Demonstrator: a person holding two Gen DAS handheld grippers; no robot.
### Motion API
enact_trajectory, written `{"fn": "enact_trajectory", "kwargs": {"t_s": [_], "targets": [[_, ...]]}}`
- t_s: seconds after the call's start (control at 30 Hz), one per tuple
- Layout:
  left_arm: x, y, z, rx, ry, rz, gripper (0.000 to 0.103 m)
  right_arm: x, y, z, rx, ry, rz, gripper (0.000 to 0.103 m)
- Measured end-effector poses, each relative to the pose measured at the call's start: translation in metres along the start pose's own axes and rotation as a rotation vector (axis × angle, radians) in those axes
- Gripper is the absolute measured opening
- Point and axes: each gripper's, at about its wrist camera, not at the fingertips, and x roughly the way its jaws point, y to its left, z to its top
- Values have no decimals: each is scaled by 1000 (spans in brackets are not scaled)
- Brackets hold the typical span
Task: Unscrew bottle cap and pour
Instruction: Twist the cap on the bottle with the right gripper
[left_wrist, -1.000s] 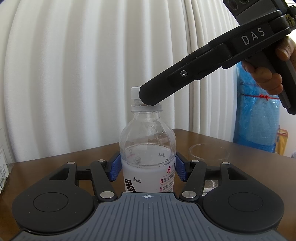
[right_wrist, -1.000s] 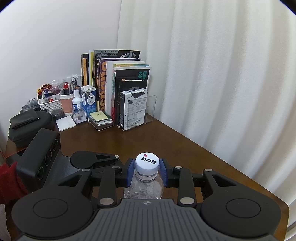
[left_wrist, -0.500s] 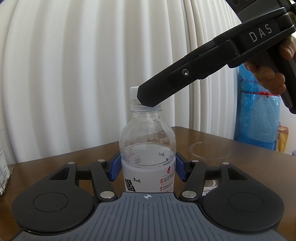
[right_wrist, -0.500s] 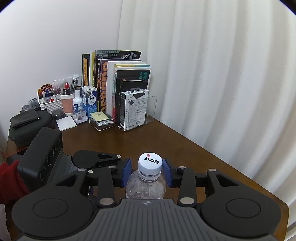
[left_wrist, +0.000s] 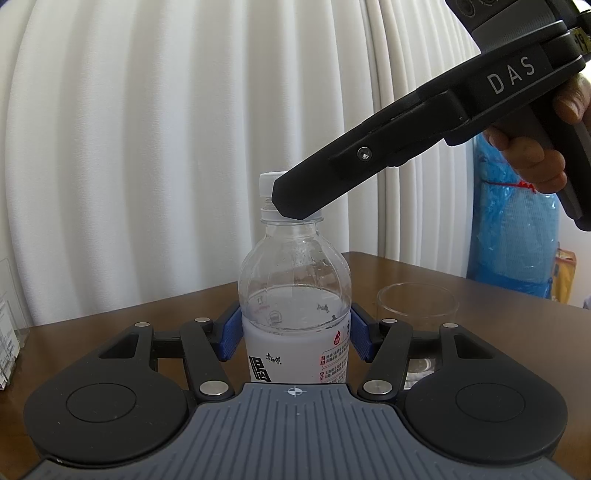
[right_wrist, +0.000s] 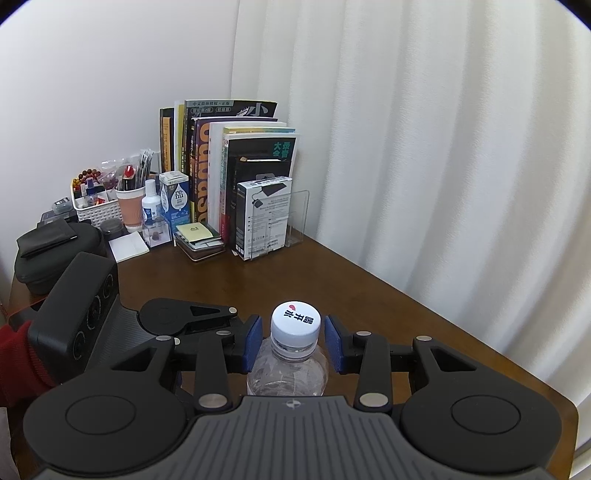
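Upright clear bottle (left_wrist: 294, 295), white cap (right_wrist: 295, 324)

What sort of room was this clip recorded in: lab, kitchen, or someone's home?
Most likely a home study or bedroom corner. A wooden desk stands against white curtains, with a row of books and a basket of pens and small items at the back.

Black grippers (left_wrist: 295, 341), blue pads (right_wrist: 253, 343), white "DAS" lettering, red sleeve (right_wrist: 18, 363).

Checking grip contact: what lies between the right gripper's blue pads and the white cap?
Only bare gaps. In the right wrist view the right gripper is open, each blue pad apart from the cap, nothing between.
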Motion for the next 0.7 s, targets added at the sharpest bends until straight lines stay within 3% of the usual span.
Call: {"fn": "enact_trajectory", "kwargs": {"t_s": [0.7], "targets": [[2,-1,2,0,6,2,59,-7,10,-10,-43,-29,-5,49]]}}
